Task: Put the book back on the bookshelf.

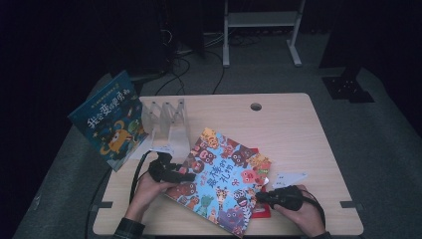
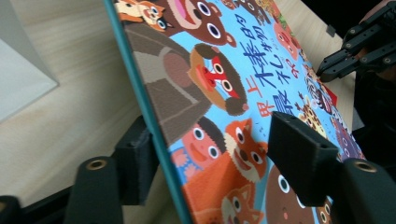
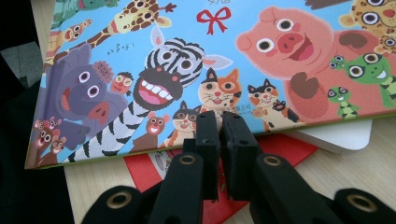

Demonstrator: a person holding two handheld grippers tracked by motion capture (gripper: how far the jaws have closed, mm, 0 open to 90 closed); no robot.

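A: The left gripper [image 2: 205, 154] is straddling the spine edge of the animal picture book [image 1: 224, 174], one jaw under, one over the cover. Whether it is actually pinching, I cannot tell.

B: And the right gripper [image 3: 219, 126]?

A: Its jaws are pressed together, empty, pointing at the book's opposite edge above a red booklet [image 3: 285, 151].

B: I'd seat the left jaws deeper before lifting, so the cover isn't flexing.

A: Agreed. The clear rack [image 1: 166, 122] is standing just beside the book; open table [image 1: 298, 129] is lying to the right.
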